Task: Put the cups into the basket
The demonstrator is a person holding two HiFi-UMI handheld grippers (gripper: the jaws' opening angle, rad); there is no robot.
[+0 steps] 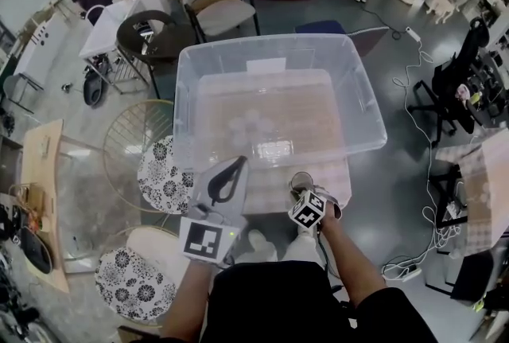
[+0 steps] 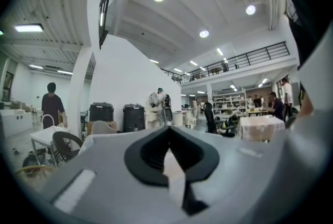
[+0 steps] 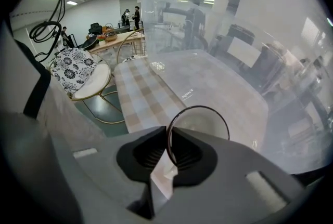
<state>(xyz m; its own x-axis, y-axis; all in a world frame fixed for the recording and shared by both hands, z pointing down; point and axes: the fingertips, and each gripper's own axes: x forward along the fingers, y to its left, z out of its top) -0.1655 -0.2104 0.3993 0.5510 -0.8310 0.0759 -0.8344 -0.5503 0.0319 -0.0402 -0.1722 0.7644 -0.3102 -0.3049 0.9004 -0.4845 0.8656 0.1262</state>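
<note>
Right gripper (image 3: 169,137) is pinching the near rim of a clear glass cup (image 3: 200,121), one pad inside the wall and one outside. Left gripper (image 2: 167,132) is pointing up and away with its jaws together and nothing between them.

Largest in the scene, the basket (image 1: 362,114), a clear plastic bin, is standing open on the checked table (image 1: 266,192). The cup is sitting outside it, just in front of its near wall and over the table's near edge. Whether its base is resting on the cloth or hanging clear of it cannot be told.

Step in hand, as judged: the grasp on one cup is being completed and the carry has not begun. The next move is calling for a lift high enough to clear the basket's rim, a short reach forward over the near wall, then a lowering onto the floor of the bin before the pads part. A thin rim grip is leaving the glass free to swing, so a slow, level carry is advisable.

Head view is showing the whole basket, both grippers and the floral chairs (image 1: 163,174) at the left, but the cup only as a small ring beyond the marker cube. Right gripper view alone is showing the pads on the glass wall. Left gripper view is showing only ceiling and distant room, with no task object.
</note>
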